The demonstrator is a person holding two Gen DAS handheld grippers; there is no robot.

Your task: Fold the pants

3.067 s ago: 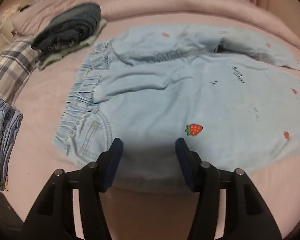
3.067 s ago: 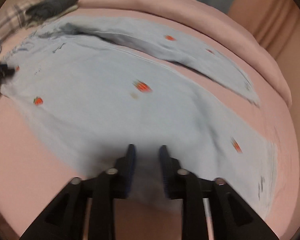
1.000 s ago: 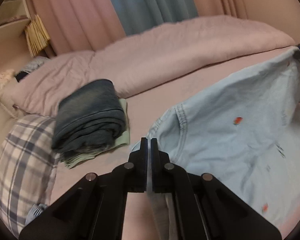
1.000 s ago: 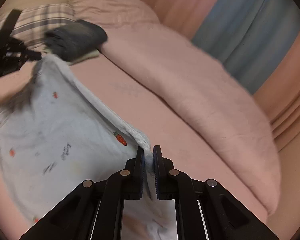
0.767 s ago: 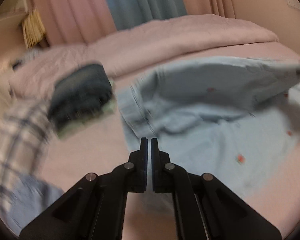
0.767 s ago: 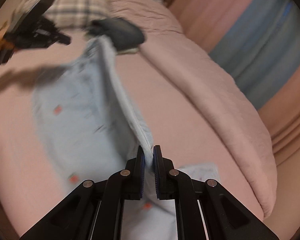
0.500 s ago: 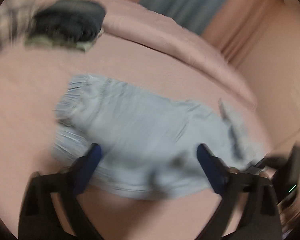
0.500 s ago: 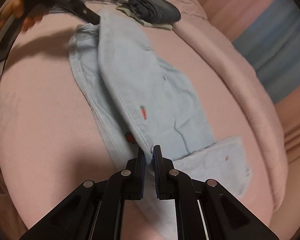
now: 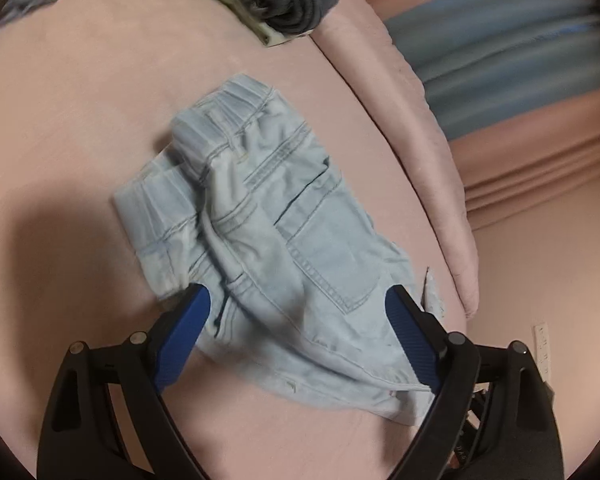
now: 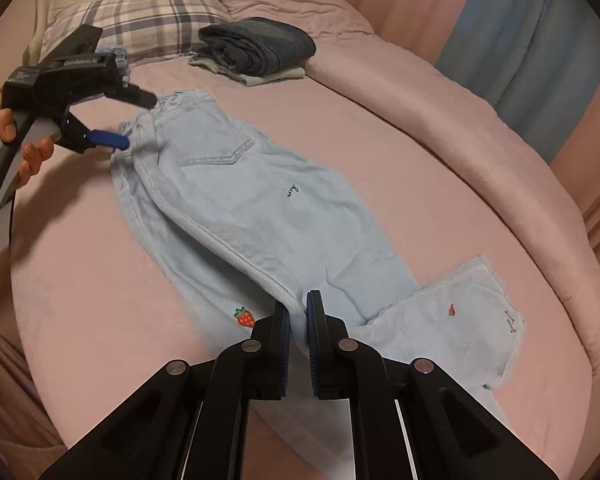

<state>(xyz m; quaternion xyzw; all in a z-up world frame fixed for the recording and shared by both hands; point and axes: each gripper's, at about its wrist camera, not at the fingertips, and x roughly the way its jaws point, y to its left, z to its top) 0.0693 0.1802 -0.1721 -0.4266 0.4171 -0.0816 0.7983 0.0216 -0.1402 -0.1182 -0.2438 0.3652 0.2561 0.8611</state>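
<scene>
Since a second ago, when both our grippers held the light blue denim pants (image 10: 236, 200) up off the bed, the pants have come down and now lie folded lengthwise, one leg over the other, across the pink bed sheet (image 10: 80, 280). Our left gripper (image 9: 296, 340) has let go: its blue ribbed pads stand wide apart and are just closing a little, with the gathered elastic waistband (image 9: 204, 152) and a stitched back pocket (image 9: 332, 256) lying loose between and beyond them, nothing pressed. In the right wrist view the same tool (image 10: 134, 120) sits at the upper left, held by a hand (image 10: 16, 148) cut off by the frame edge. Our right gripper (image 10: 298, 312) is clamped on a raised ridge of twill fabric at the folded edge, low in the centre of its frame. Beside it we see an embroidered red strawberry (image 10: 245, 317); a hem (image 10: 480, 312) with small dark lettering, too small to read, lies flat at the lower right. A stack of folded dark jeans (image 10: 260, 50) rests on a pale green garment in the upper middle, near a plaid pillow (image 10: 152, 24). A rolled pink quilt (image 10: 440, 120) runs along the right. The left wrist view is slightly blurred, and its lower right corner is hard to make out.
</scene>
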